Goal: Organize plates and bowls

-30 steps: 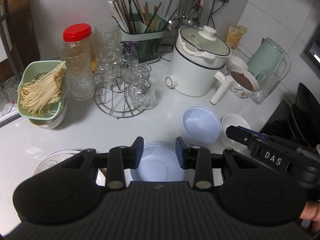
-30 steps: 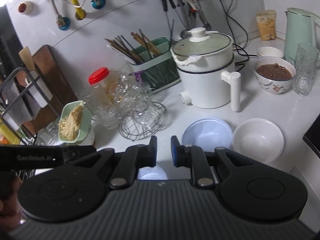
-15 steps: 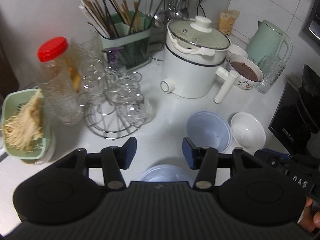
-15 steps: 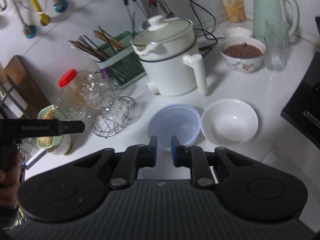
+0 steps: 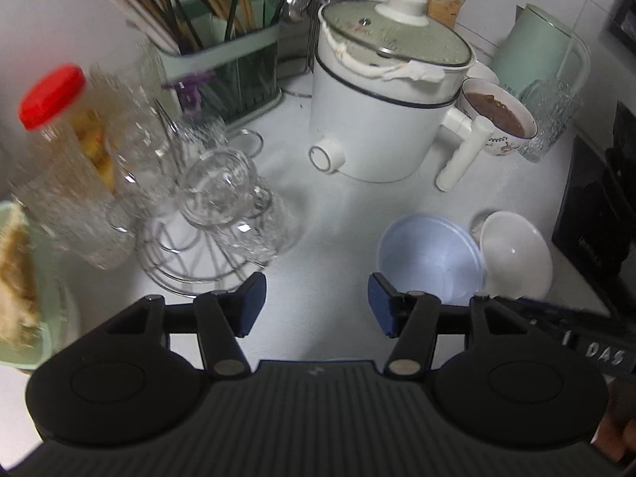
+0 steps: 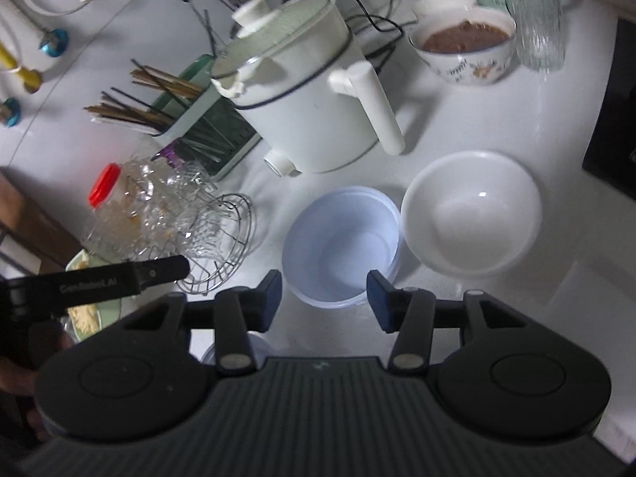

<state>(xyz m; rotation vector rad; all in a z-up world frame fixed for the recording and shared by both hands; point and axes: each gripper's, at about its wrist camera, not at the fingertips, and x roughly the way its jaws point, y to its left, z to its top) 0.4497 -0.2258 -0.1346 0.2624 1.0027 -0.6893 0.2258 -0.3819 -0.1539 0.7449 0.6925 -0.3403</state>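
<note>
Since the earlier frame: both grippers advanced over the bench (image 5: 330, 238) and both sets of jaws widened, the right from nearly closed to well apart. Left gripper (image 5: 316, 304): open, holding nothing, over bare bench; pale blue bowl (image 5: 429, 258) ahead and to its right, white bowl (image 5: 516, 254) further right, the two rims touching or nearly so. Right gripper (image 6: 324, 298): open, empty, with the pale blue bowl (image 6: 342, 242) directly ahead, its near rim between the fingertips (image 6: 274, 282); white bowl (image 6: 471, 210) just ahead-right. Nearer hand to both bowls: right, judged. Both bowls round and upright, so no long axis; the approach turns on the near rim. Likely step: right gripper closing on the blue bowl's rim for stacking. Also ahead: white electric pot (image 6: 306, 107), wire glass rack (image 5: 206, 246) ahead-left.
</note>
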